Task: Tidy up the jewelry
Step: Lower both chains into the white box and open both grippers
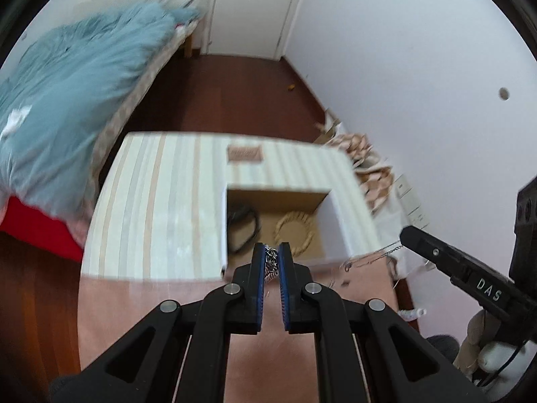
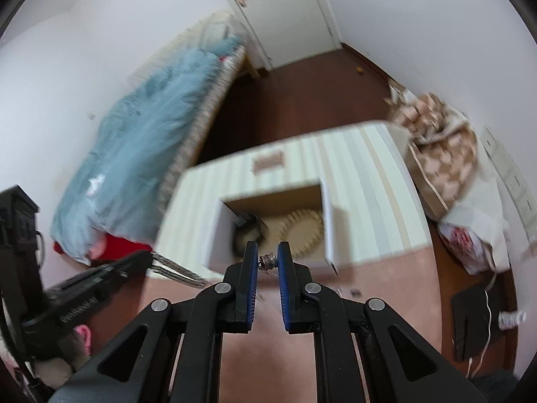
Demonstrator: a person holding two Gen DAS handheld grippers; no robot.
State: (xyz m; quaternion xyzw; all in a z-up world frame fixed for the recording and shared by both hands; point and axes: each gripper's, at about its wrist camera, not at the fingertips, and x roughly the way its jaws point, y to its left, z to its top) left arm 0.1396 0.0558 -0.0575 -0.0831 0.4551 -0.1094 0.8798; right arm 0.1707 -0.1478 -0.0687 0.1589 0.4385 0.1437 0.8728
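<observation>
An open cardboard box (image 1: 322, 228) (image 2: 330, 231) with white walls stands on a striped cloth. Inside lie a pale beaded bracelet (image 1: 294, 231) (image 2: 302, 230) and a dark looped piece (image 1: 243, 228) (image 2: 248, 230). My left gripper (image 1: 272, 260) is shut on a silver chain (image 1: 272, 263), just in front of the box. The chain hangs from it in the right wrist view (image 2: 174, 268). My right gripper (image 2: 267, 260) is shut on a small silver charm (image 2: 268, 261) with a thin chain, near the box's front edge. A thin chain (image 1: 379, 255) trails from it in the left wrist view.
The table has a striped cloth (image 1: 161, 201) over a pink surface (image 1: 151, 302). A bed with a blue fluffy blanket (image 1: 67, 100) stands to the left. Patterned bags (image 2: 443, 154) lie to the right by the wall. A small rectangular piece (image 1: 244, 153) lies behind the box.
</observation>
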